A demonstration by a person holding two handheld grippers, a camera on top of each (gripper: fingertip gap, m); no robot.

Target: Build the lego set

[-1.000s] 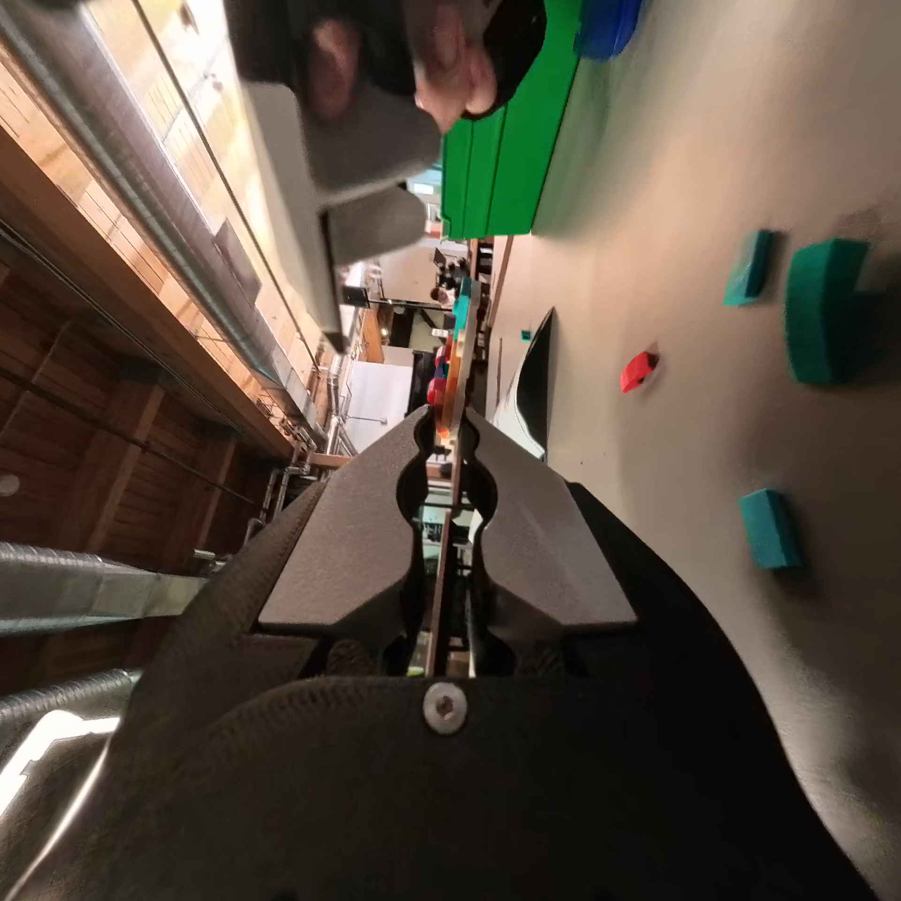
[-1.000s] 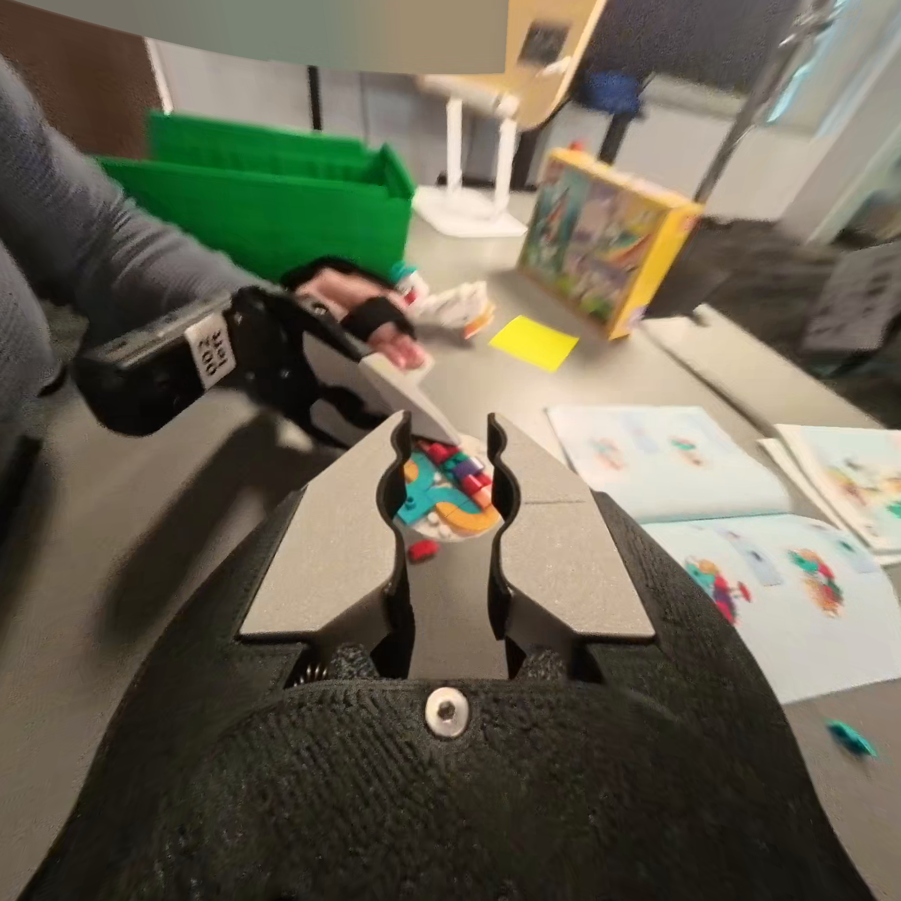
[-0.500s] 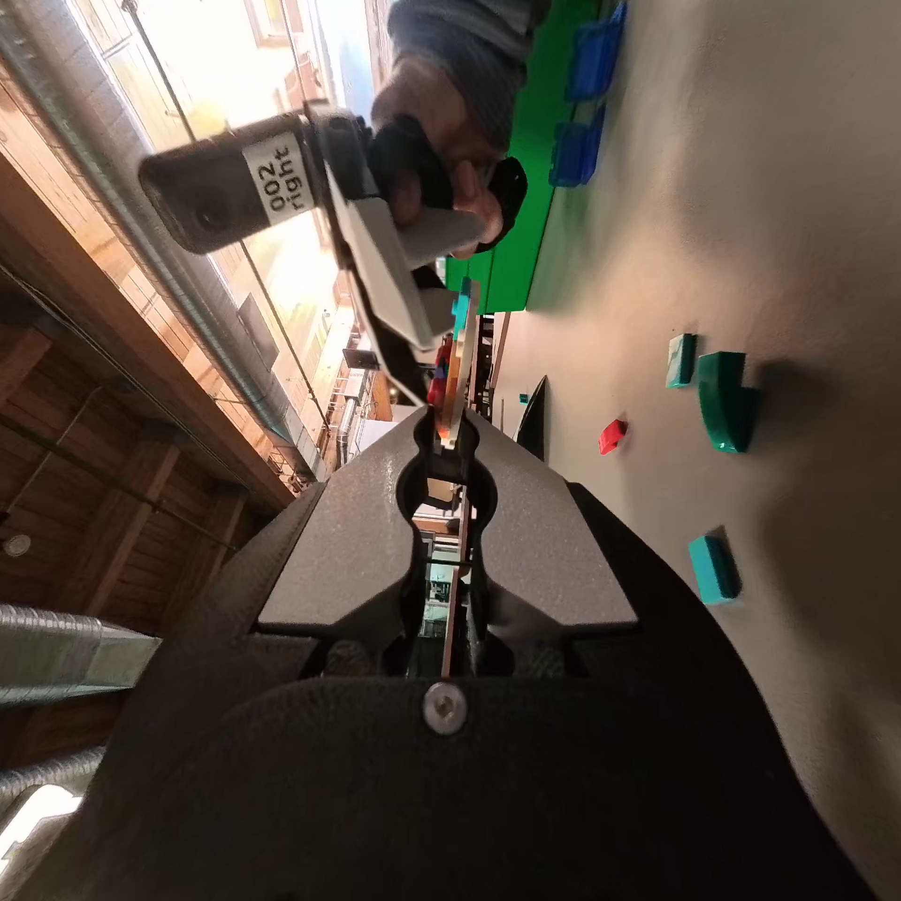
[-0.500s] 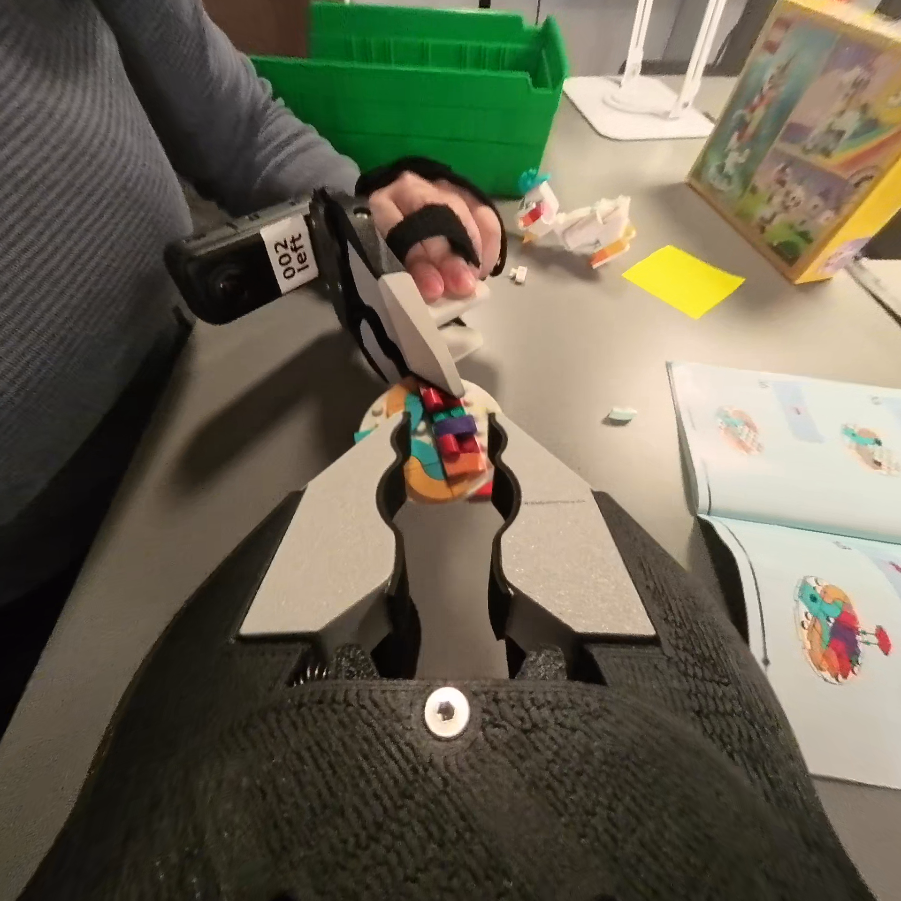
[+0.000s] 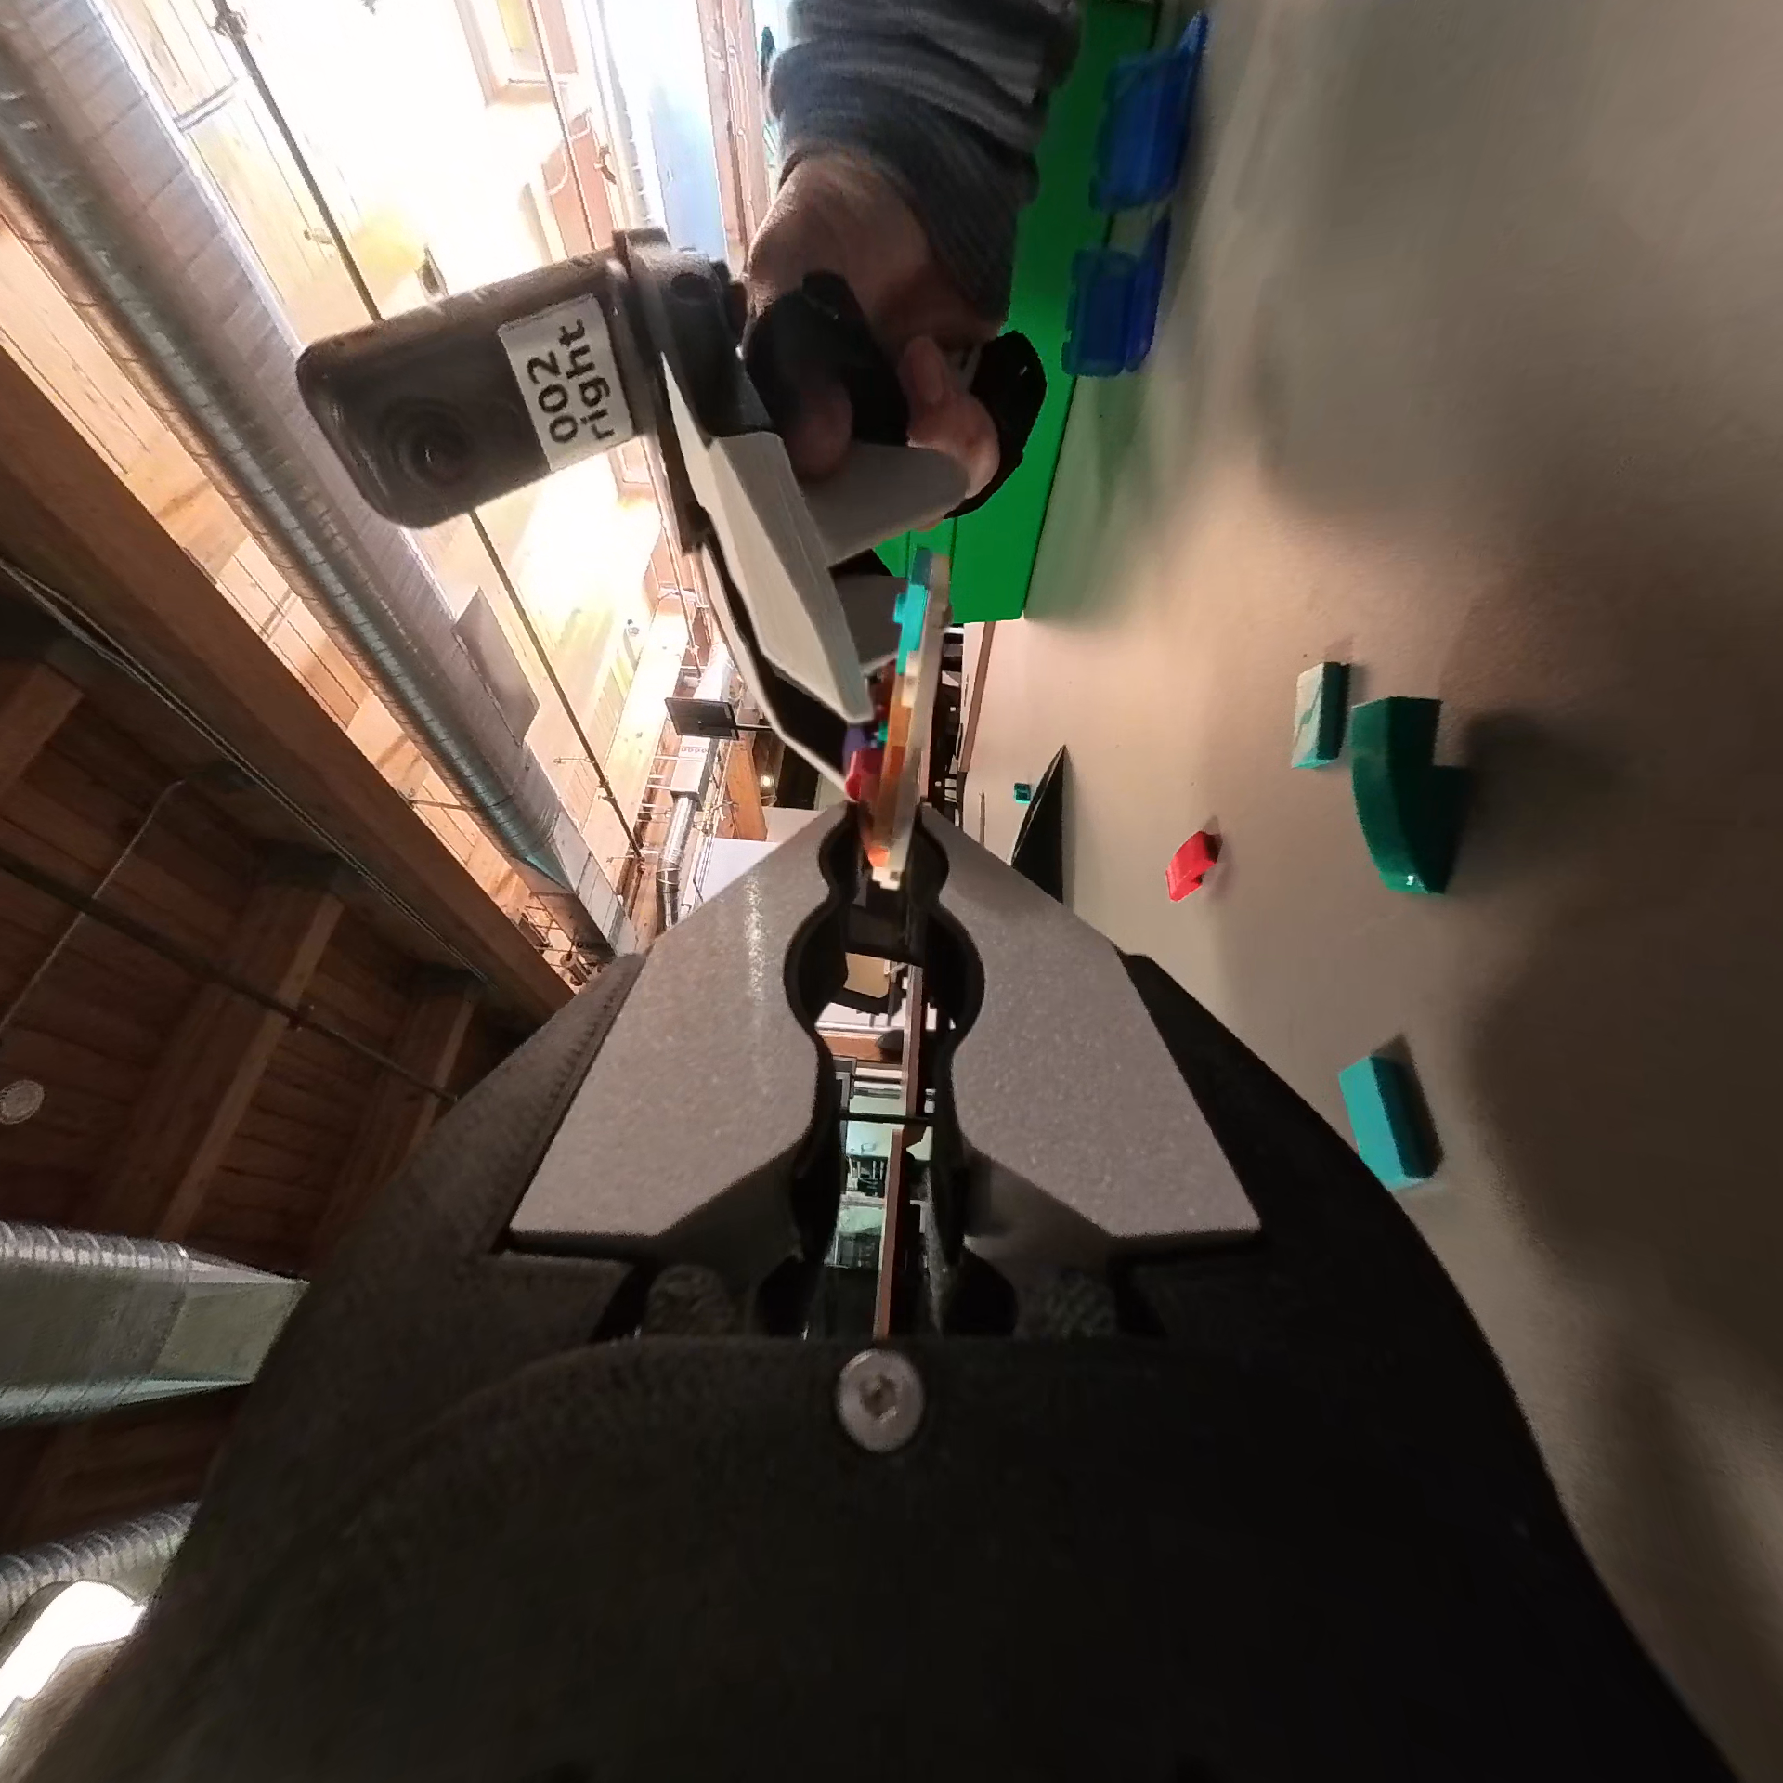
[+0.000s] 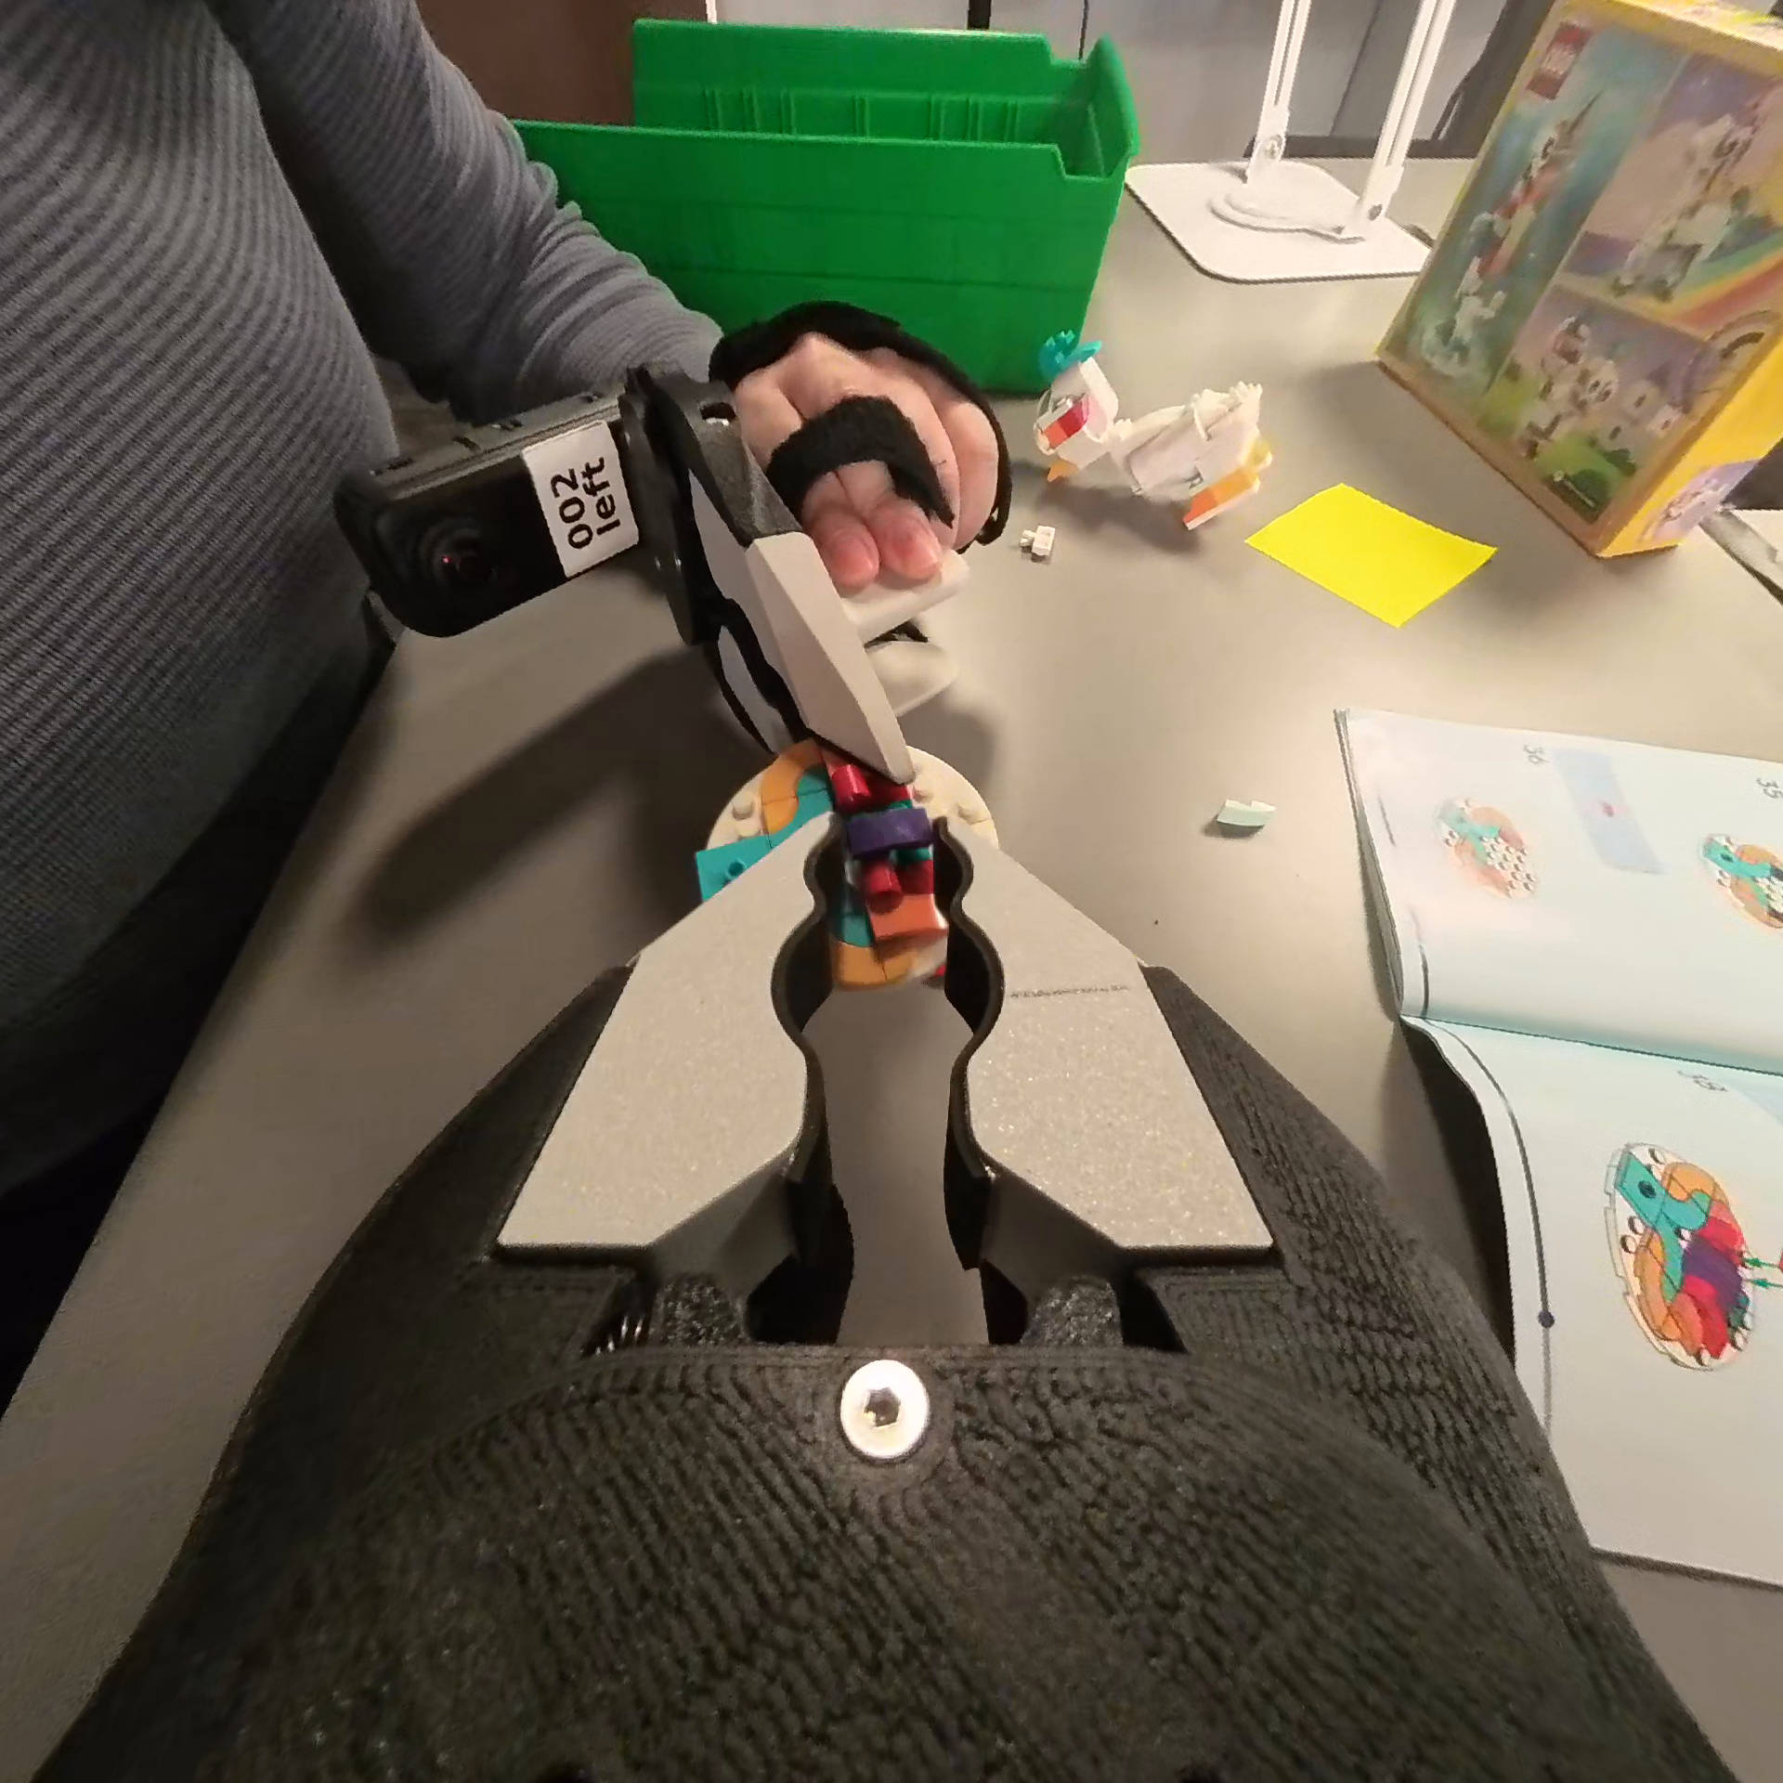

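Observation:
My left gripper point(image 5: 888, 854) is shut on the rim of a round white lego plate point(image 5: 907, 743), held edge-on above the grey table point(image 5: 1447, 434). In the right wrist view the plate point(image 6: 950, 806) faces me, with orange, teal, red and purple bricks point(image 6: 892, 868) on it; the left gripper point(image 6: 892, 767) pinches its far edge. My right gripper point(image 6: 883, 844) is open, its fingers close on either side of the raised bricks; I cannot tell if they touch. It also shows in the left wrist view point(image 5: 854, 719).
Loose pieces lie on the table: a red one point(image 5: 1192, 865), a dark green curved one point(image 5: 1404, 806), two teal ones point(image 5: 1385, 1119). Farther off are a green bin point(image 6: 839, 222), a white lego animal point(image 6: 1148, 439), a yellow note point(image 6: 1370, 552), a set box point(image 6: 1602, 289) and open instruction booklets point(image 6: 1592, 965). My two grippers' fingertips are within a few centimetres of each other. My left gripper's tips are some 25 centimetres from the white lego animal point(image 6: 1148, 439).
My right gripper has come in to the plate, its fingers now flank the bricks and the gap between them has narrowed. The left gripper keeps hold of the plate.

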